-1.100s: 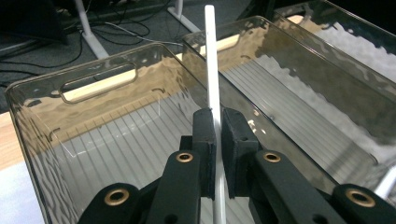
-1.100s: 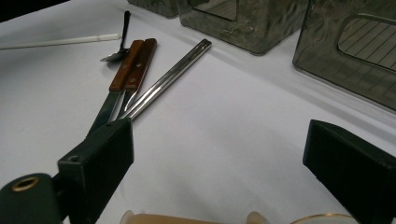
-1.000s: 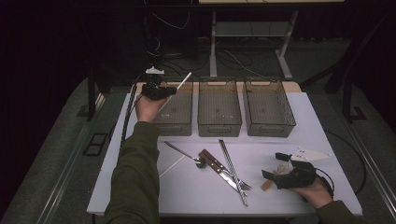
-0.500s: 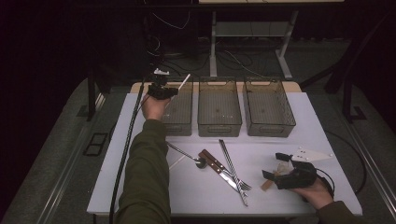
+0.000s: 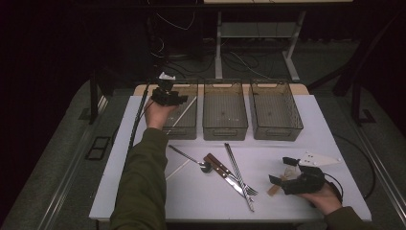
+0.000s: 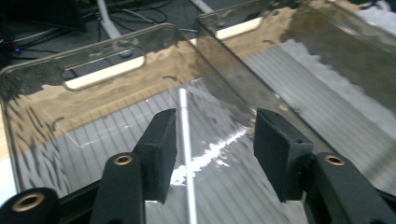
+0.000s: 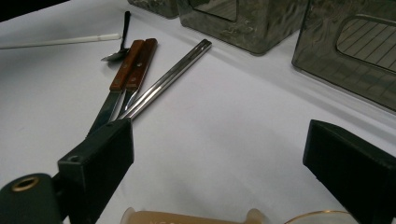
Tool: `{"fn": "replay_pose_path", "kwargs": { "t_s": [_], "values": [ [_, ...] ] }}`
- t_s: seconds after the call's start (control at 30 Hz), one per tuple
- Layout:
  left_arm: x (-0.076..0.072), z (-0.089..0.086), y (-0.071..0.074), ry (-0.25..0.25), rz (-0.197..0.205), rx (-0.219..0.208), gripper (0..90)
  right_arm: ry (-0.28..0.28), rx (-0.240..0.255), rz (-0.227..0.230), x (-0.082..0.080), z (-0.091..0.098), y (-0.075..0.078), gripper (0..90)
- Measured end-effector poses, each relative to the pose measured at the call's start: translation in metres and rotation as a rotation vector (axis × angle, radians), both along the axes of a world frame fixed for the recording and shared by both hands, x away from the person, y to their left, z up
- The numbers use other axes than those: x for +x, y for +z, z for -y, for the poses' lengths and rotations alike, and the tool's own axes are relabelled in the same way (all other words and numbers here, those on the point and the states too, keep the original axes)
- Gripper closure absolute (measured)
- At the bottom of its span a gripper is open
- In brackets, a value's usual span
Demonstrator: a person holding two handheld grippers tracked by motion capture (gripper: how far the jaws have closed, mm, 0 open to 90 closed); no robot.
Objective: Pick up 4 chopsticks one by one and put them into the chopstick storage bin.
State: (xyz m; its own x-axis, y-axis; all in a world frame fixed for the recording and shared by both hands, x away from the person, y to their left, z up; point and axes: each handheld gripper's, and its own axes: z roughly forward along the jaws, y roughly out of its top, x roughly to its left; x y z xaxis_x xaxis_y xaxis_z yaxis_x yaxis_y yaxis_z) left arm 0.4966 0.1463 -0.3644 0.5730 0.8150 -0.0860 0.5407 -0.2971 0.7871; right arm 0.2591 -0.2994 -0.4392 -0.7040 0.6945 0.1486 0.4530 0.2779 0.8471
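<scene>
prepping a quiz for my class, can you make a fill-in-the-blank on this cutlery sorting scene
1. The left gripper hangs over the ____ of the three bins.
2. A white chopstick lies inside that bin, and the jaws above it are ____.
3. The right gripper rests on the table with its jaws ____.
4. The knives beside the spoon have ____ handles.

Missing words: leftmost; open; open; wooden
</scene>
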Motion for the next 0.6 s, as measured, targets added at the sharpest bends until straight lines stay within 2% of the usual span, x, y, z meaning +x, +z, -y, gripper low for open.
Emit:
{"fn": "replay_pose_path", "kwargs": {
  "t_s": [0.07, 0.17, 0.23, 0.33, 0.43, 0.6],
  "values": [
    [-0.009, -0.001, 0.003, -0.020, -0.002, 0.004, 43.4, 0.001, -0.001, 0.000, 0.000, 0.000, 0.000, 8.8],
    [-0.024, -0.003, 0.007, -0.037, 0.015, 0.004, 40.5, 0.002, -0.001, 0.000, 0.000, 0.000, 0.000, 8.8],
    [-0.034, -0.005, 0.009, -0.048, 0.025, -0.018, 39.2, 0.004, -0.001, -0.001, 0.000, 0.000, 0.000, 8.8],
    [-0.048, -0.010, 0.012, -0.068, 0.031, -0.012, 35.8, 0.005, -0.002, -0.001, 0.000, -0.001, 0.000, 8.7],
    [-0.060, -0.013, 0.012, -0.081, 0.037, -0.017, 33.0, 0.006, -0.004, -0.002, 0.000, -0.001, 0.000, 8.8],
    [-0.082, -0.019, 0.007, -0.104, 0.037, 0.002, 29.1, 0.006, -0.004, -0.002, 0.000, -0.001, 0.000, 8.8]
  ]
}}
